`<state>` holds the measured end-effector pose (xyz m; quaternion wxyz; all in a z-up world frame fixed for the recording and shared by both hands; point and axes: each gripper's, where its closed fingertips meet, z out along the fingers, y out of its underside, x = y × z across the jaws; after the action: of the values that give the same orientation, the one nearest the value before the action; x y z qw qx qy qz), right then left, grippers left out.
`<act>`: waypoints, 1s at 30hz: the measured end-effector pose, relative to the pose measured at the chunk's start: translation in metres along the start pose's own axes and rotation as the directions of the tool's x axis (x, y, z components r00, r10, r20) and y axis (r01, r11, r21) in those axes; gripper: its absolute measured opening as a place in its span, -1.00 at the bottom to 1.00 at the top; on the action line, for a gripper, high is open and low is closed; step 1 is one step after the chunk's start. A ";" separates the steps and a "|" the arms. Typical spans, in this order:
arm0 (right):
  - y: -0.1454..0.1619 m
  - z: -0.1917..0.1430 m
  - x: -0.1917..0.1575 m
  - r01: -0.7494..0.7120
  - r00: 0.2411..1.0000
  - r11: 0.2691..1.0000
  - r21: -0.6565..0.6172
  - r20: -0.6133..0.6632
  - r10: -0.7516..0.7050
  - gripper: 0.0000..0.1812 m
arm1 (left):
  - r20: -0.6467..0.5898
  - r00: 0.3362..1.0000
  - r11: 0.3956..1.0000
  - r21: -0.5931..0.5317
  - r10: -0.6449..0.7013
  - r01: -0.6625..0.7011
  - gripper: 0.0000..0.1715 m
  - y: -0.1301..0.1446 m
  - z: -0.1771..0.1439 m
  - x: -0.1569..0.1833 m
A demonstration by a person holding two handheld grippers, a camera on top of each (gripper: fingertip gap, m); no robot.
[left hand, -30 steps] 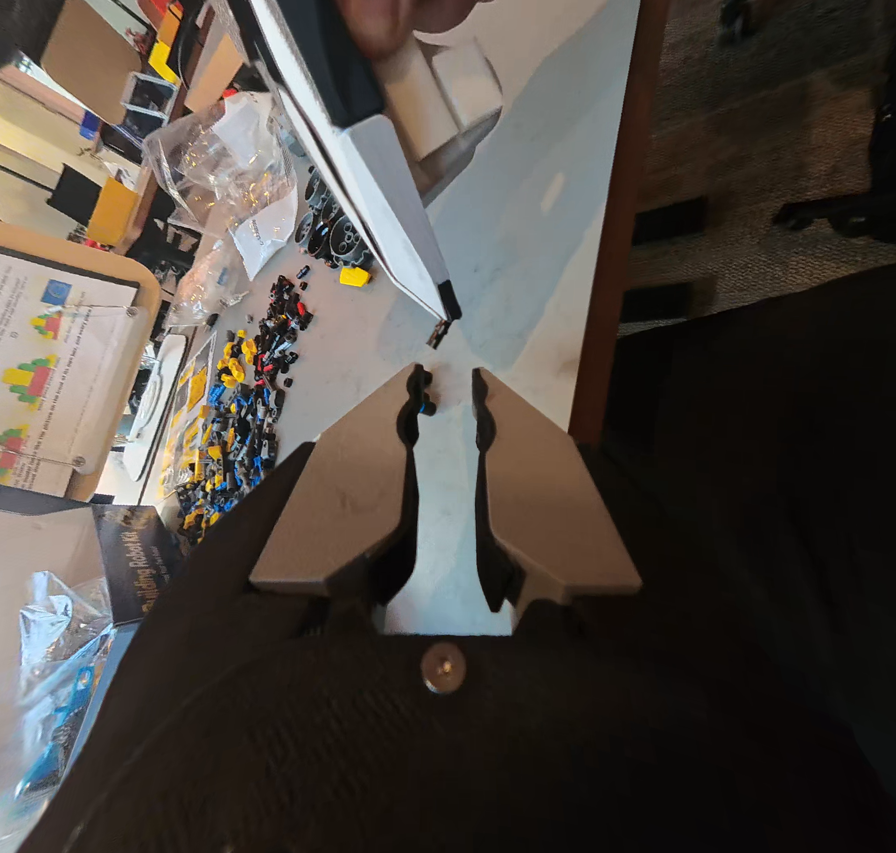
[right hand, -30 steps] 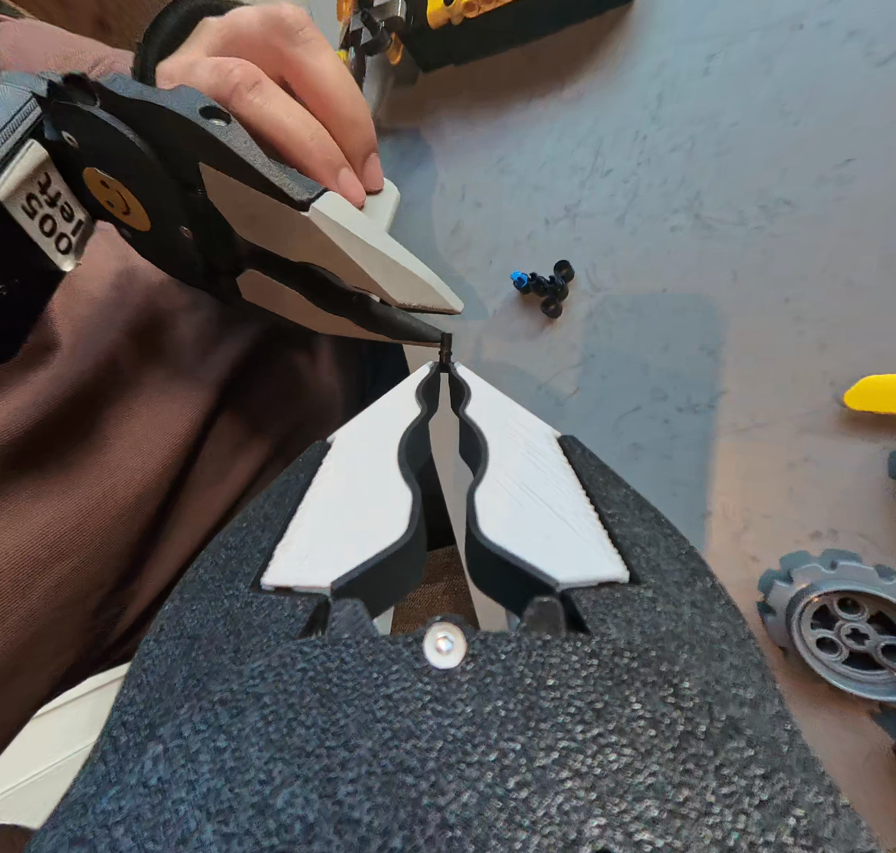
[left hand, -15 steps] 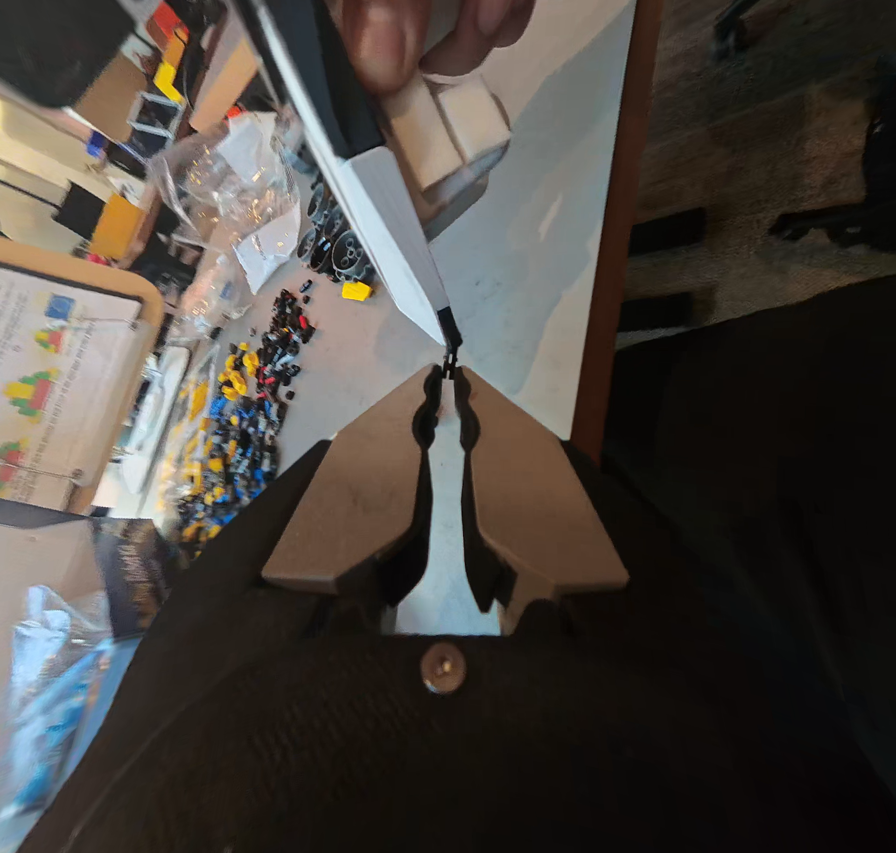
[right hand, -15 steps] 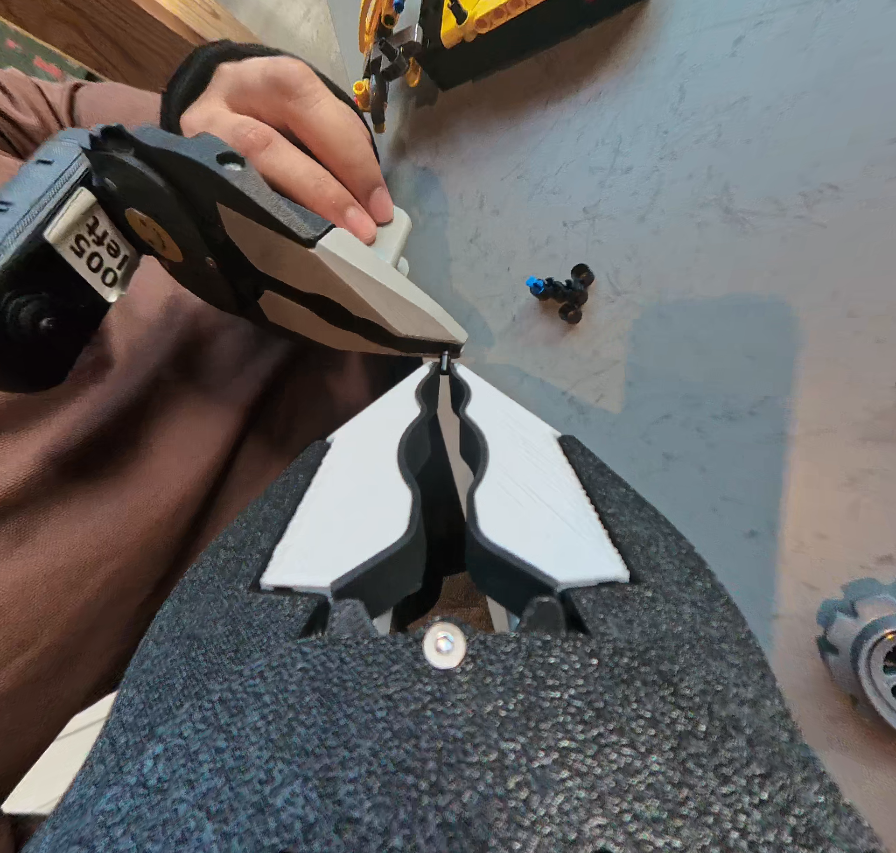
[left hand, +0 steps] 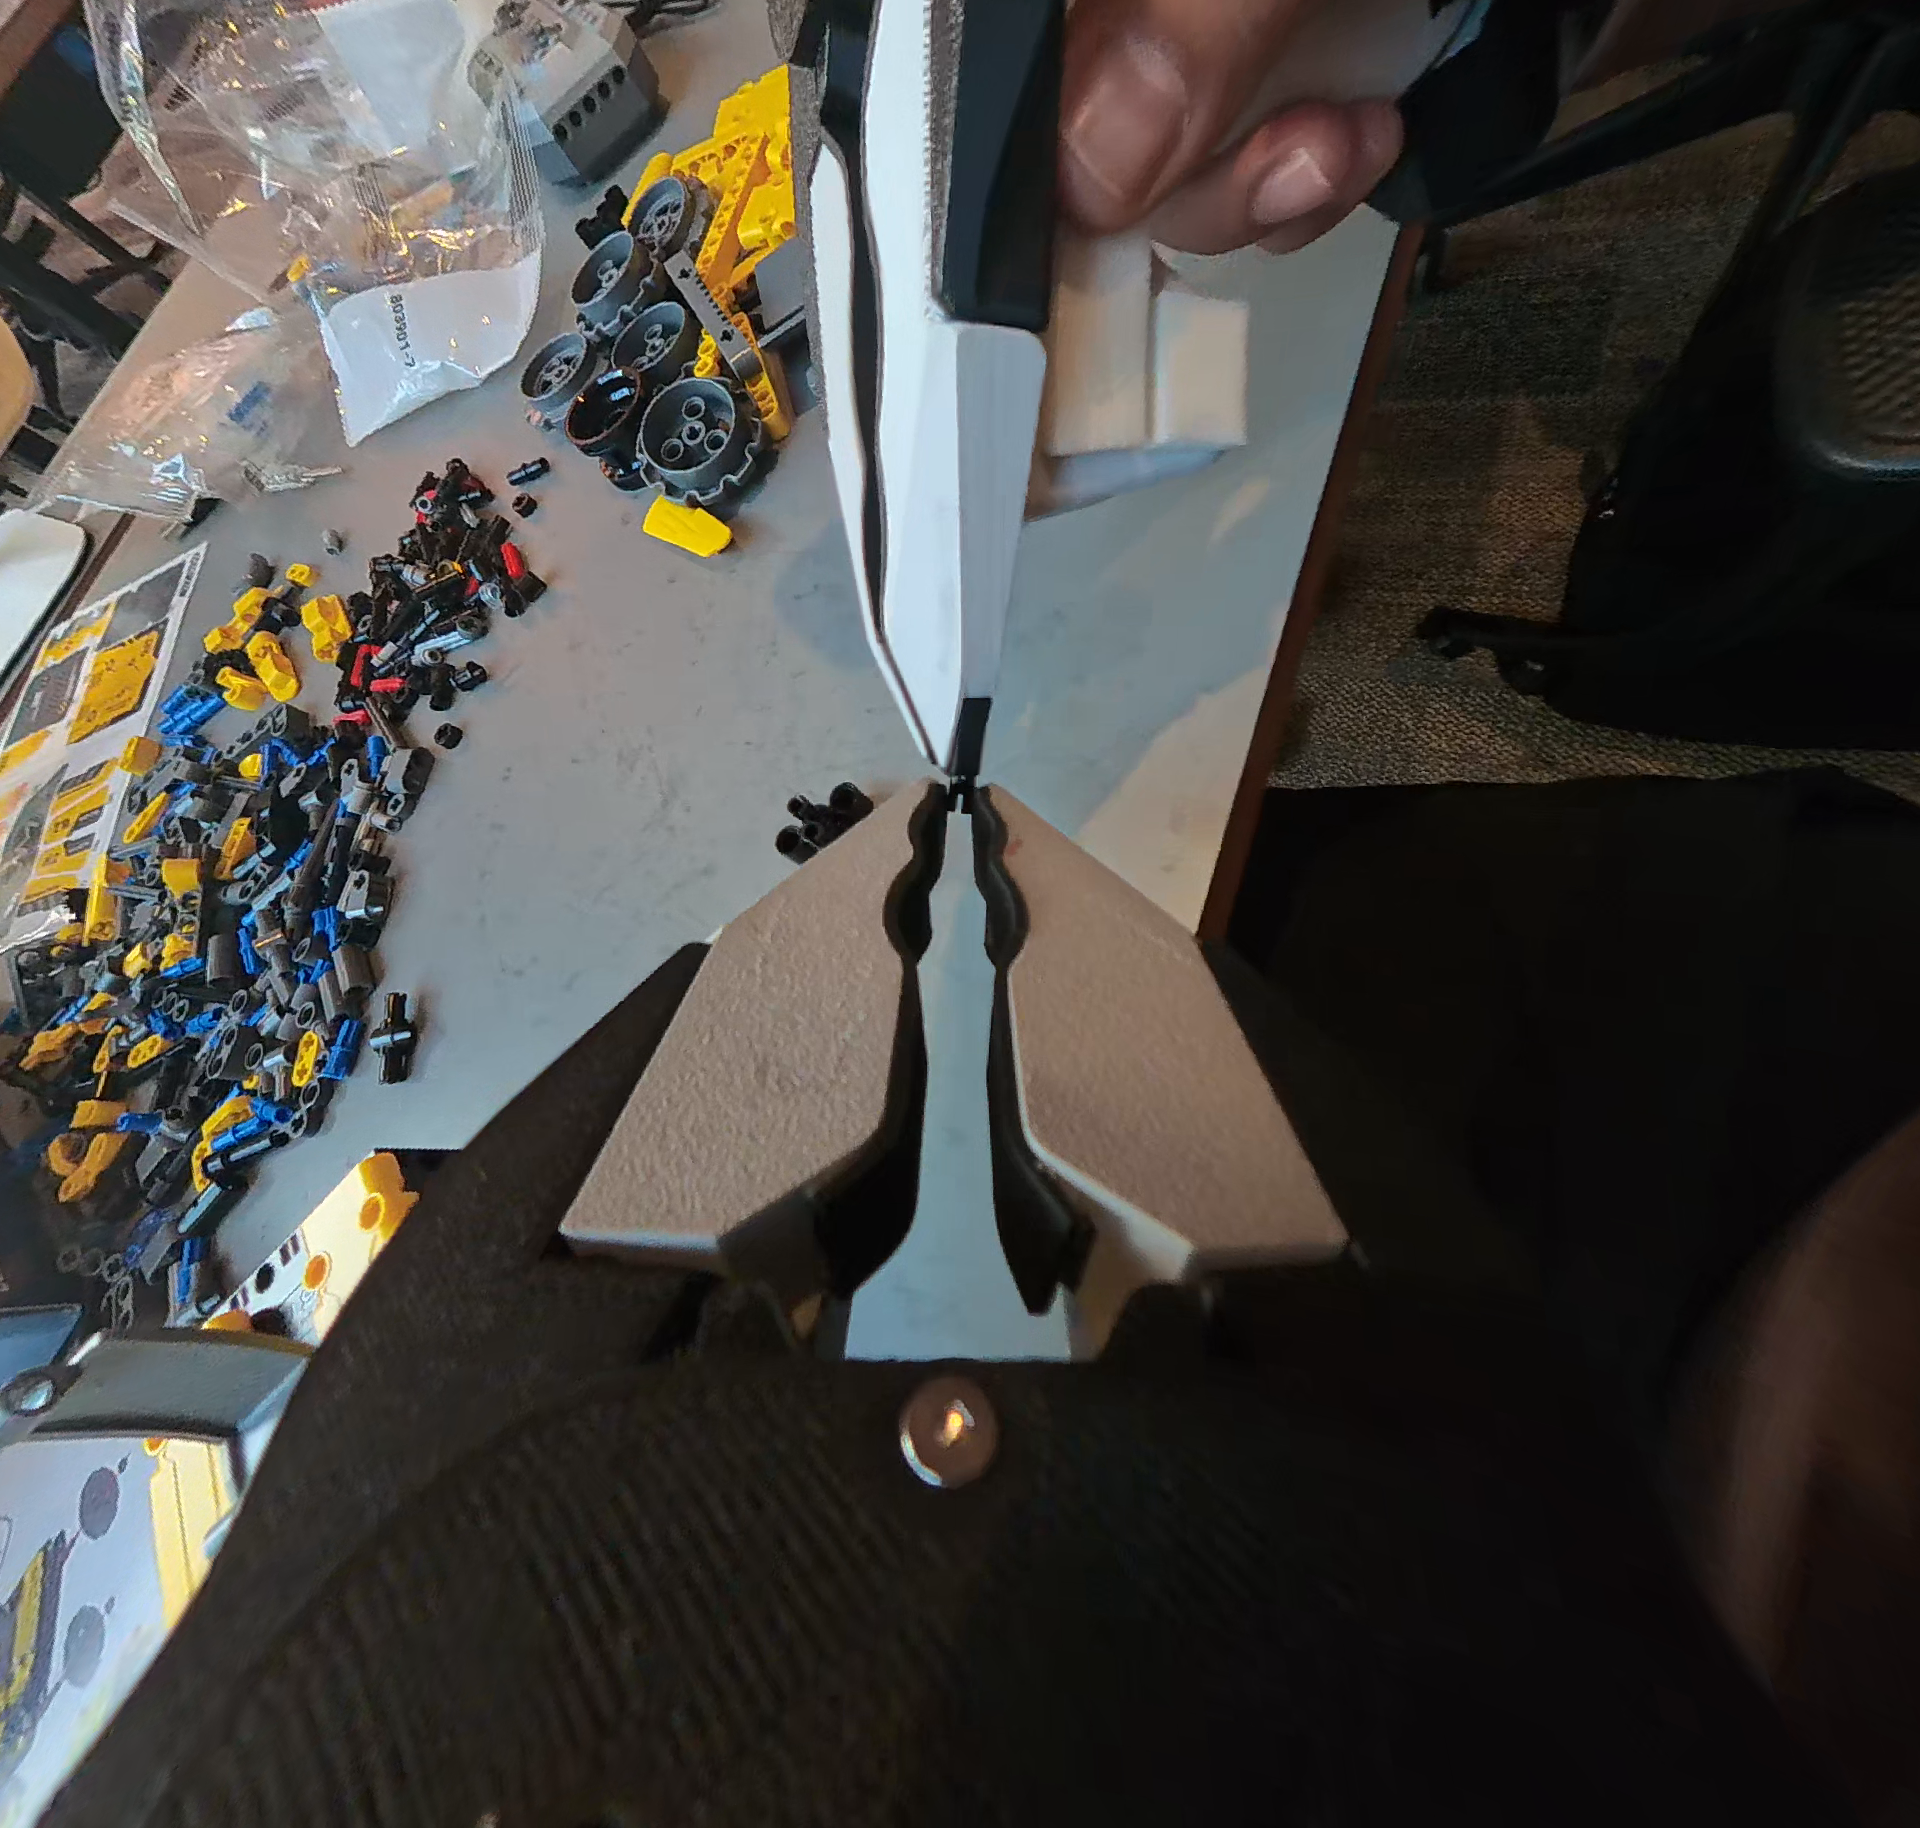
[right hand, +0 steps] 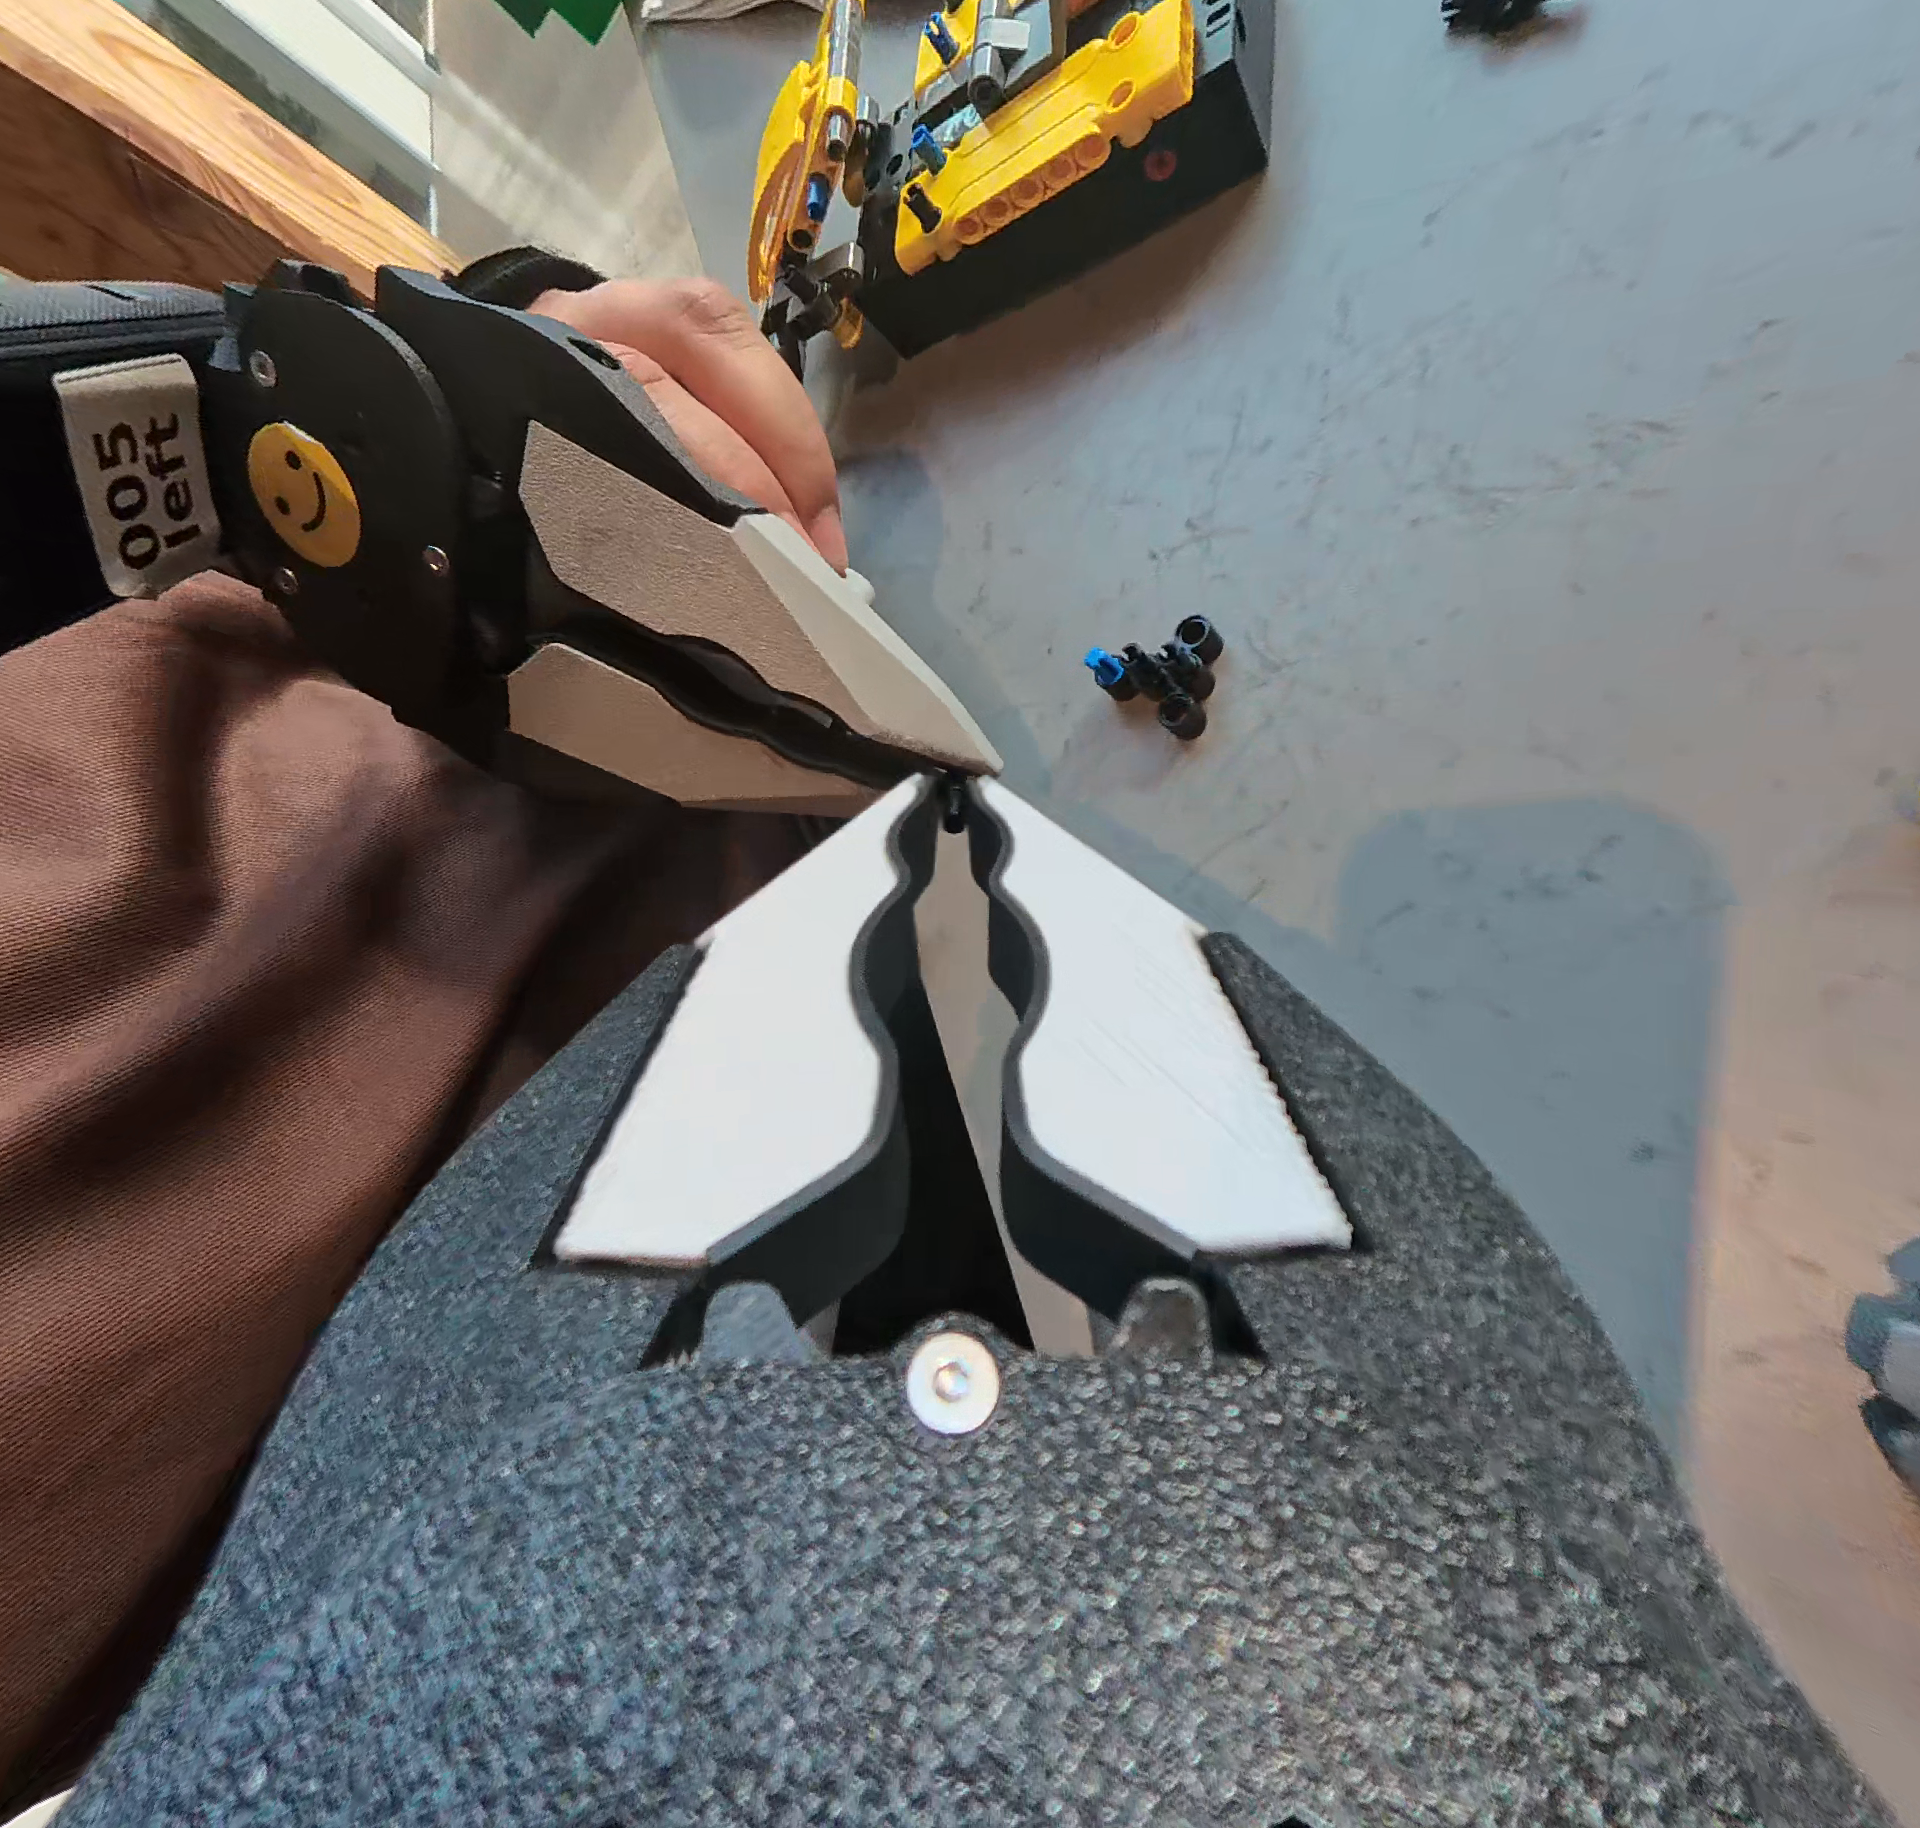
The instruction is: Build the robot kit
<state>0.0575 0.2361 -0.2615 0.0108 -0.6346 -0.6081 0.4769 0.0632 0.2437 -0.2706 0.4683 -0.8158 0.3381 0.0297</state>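
Bricks point(left hand: 239, 905) of blue, yellow and black plastic lay heaped far left of the left gripper point(left hand: 962, 794), whose matte grey wedge fingers were pinched on a tiny black pin point(left hand: 964, 793). The right gripper point(right hand: 950, 804), ribbed white, nipped the same pin tip-to-tip above the scuffed grey tabletop point(right hand: 1507, 428).

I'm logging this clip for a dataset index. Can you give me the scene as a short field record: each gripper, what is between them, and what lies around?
left gripper: fingers shut on small black pin
right gripper: fingers shut on the same pin, tip to tip with the left
under the tips: grey table, near its edge
nearest loose piece: black connector cluster with a blue pin end
farther off: heap of small building parts, grey wheels, yellow and black model, clear plastic bags
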 end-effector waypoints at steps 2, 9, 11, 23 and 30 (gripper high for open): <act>0.001 0.001 0.001 0.000 1.000 1.000 -0.002 -0.010 0.000 -1.00 | 0.004 1.000 1.000 -0.005 -0.005 0.006 -0.98 0.002 0.001 0.000; 0.000 0.003 0.002 -0.022 1.000 1.000 0.011 -0.001 0.022 -1.00 | 0.004 0.999 0.999 0.001 -0.034 0.034 -0.97 0.003 0.001 -0.001; 0.000 0.003 0.002 -0.029 1.000 1.000 0.010 0.004 0.029 -1.00 | 0.005 0.999 0.999 0.007 -0.045 0.045 -0.97 0.003 0.000 -0.001; 0.000 0.001 0.000 -0.044 0.999 0.999 -0.006 0.022 0.044 -1.00 | 0.024 1.000 1.000 0.018 0.007 -0.007 -0.99 0.006 -0.005 -0.002; -0.001 0.002 -0.002 -0.026 0.999 1.000 -0.003 0.023 0.026 -1.00 | 0.021 1.000 1.000 0.019 0.015 -0.016 -0.98 0.006 -0.004 -0.001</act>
<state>0.0558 0.2336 -0.2610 -0.0031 -0.6369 -0.6004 0.4836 0.0580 0.2391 -0.2719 0.4793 -0.8083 0.3398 0.0389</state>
